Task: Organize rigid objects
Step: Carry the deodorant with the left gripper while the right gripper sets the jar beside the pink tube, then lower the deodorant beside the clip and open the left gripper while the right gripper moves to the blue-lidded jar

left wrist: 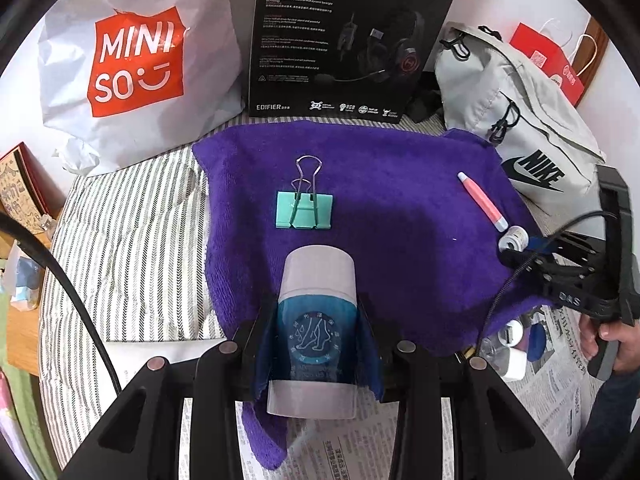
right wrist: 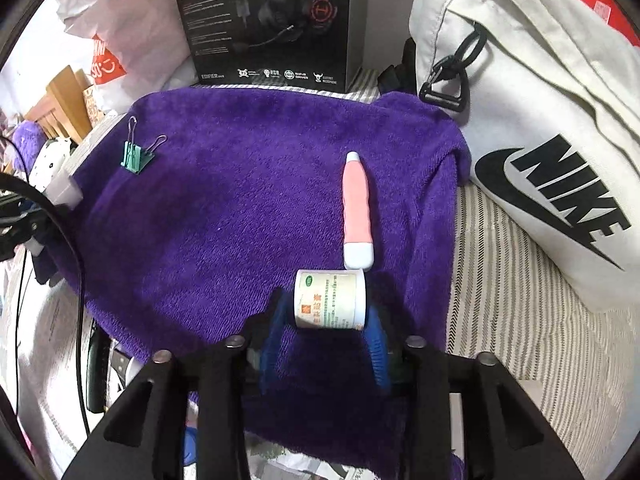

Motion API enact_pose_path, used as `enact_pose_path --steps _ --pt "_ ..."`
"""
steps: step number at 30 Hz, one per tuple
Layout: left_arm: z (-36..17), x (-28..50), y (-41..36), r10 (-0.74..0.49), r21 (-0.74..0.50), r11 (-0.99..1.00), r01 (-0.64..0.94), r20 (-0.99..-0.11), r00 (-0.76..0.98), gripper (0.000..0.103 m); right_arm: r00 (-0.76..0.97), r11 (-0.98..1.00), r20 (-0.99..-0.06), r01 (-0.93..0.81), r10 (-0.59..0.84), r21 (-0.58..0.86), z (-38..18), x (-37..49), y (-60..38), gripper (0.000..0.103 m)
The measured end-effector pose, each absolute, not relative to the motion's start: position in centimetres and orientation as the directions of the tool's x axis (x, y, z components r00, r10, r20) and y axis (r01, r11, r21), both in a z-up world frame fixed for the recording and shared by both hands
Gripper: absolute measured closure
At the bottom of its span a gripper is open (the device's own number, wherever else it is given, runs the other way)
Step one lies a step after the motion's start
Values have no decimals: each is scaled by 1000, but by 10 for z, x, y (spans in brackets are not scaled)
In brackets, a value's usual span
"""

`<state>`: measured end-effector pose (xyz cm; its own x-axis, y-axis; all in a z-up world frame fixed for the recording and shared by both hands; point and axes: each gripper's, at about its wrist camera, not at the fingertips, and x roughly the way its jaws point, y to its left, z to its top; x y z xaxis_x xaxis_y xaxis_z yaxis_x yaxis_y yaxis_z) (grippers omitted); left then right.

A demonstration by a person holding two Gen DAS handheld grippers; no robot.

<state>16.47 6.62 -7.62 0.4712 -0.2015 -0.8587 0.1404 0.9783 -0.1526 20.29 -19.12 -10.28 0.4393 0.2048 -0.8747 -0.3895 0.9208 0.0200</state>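
A purple towel [left wrist: 400, 208] [right wrist: 224, 208] carries a mint binder clip [left wrist: 304, 210] [right wrist: 136, 158] and a pink tube with a white cap [left wrist: 482, 200] [right wrist: 357, 208]. My left gripper [left wrist: 316, 308] is shut on a white and blue cylindrical bottle [left wrist: 318, 276], held low over the towel's near edge. A small white jar [right wrist: 330, 296] [left wrist: 514, 238] lies on its side on the towel, just below the pink tube's cap. My right gripper [right wrist: 326, 320] [left wrist: 520, 254] stands open around it, blue pads [right wrist: 378, 352] close beside the jar without pressing.
Behind the towel stand a white Miniso bag [left wrist: 132, 64], a black headset box [left wrist: 344, 40] and a white Nike bag [left wrist: 520, 120] [right wrist: 540, 140]. A striped cloth [left wrist: 132, 240] lies at the left and newspaper [left wrist: 560, 380] at the near right. A hand [left wrist: 604, 340] holds the right gripper.
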Motion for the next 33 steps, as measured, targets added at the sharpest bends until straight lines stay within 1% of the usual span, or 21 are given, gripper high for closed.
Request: enact_pose_path --steps 7,19,33 --pt "-84 176 68 -202 -159 978 131 -866 457 68 464 928 -860 -372 211 27 -89 193 -200 49" --pt "-98 202 64 -193 -154 980 122 -875 444 68 510 945 -824 -315 249 90 -61 159 -223 48" --pt "-108 202 55 -162 -112 984 135 -880 447 68 479 937 -831 -323 281 131 -67 135 -224 48"
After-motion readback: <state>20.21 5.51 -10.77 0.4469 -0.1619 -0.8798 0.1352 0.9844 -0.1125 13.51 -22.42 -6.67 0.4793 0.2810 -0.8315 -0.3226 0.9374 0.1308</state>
